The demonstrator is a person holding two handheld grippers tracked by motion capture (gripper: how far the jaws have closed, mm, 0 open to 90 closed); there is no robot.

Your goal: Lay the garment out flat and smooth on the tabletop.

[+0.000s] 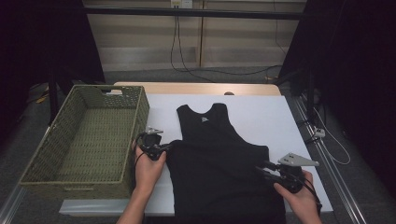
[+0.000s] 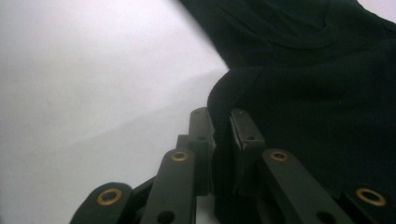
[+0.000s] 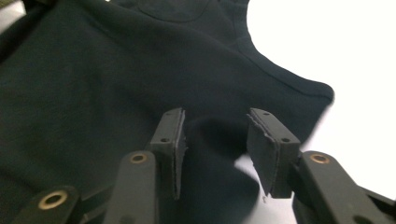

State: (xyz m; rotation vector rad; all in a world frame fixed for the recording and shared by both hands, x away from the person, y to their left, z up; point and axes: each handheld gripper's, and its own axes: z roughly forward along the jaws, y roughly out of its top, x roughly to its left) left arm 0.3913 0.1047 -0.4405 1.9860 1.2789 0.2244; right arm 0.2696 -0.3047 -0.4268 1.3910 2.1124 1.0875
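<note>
A black sleeveless top (image 1: 219,158) lies flat on the white table (image 1: 275,116), neck end away from the person, hem toward the near edge. The left tool (image 1: 164,148) sits at the garment's left side edge; in the left gripper view its jaws are closed narrow on a raised fold of the top's edge (image 2: 224,98), the cloth pinched between the pads. The right tool (image 1: 259,169) lies over the garment's right side; in the right gripper view its jaws stand partly apart, with the dark cloth (image 3: 215,140) between and beneath them but no pad pressing on it. A woven green basket (image 1: 135,116) stands on the far side of the left tool from the top.

The top appears light, soft and limp: judged from the fold rising in the left tool, it will bunch and drape instead of holding shape, and a single layer may slip from a loose grip. The side seams and hem, where the cloth is doubled, look the firmest places to pinch. A matching hold on the right side edge, level with the left tool's, would likely let the garment be lifted or folded evenly without twisting.
</note>
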